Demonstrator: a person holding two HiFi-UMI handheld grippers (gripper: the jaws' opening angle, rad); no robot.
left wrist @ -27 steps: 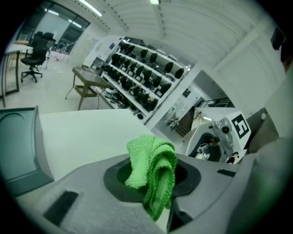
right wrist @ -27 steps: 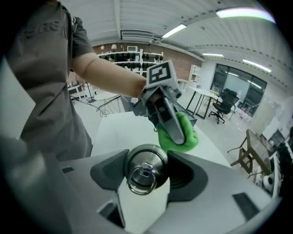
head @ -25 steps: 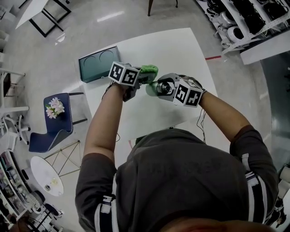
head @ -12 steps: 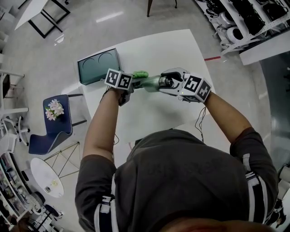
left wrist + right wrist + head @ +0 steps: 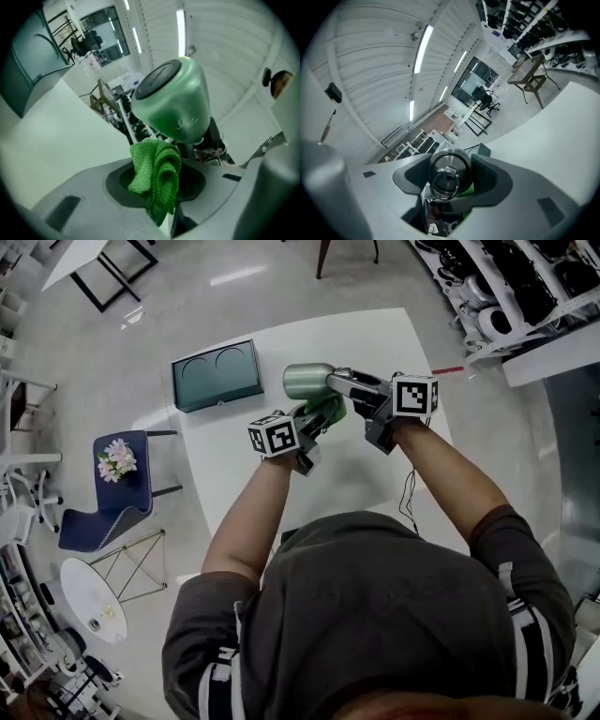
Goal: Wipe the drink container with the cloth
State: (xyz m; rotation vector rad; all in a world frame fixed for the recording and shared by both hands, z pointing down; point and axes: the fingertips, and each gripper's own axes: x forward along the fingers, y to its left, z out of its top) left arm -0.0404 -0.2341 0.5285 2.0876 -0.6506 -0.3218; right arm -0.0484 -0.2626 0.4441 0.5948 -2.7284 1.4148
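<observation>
Pale green drink container (image 5: pixel 307 381); bright green cloth (image 5: pixel 325 411); white table (image 5: pixel 349 474).

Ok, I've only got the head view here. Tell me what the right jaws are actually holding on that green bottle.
Observer: The right gripper view shows the right gripper shut on the drink container at its steel cap end.
Operator: Now give me the cloth.
Observer: The left gripper view shows the green cloth bunched between the jaws of the left gripper. Its top reaches the container's green body, but I can't confirm contact.
</observation>
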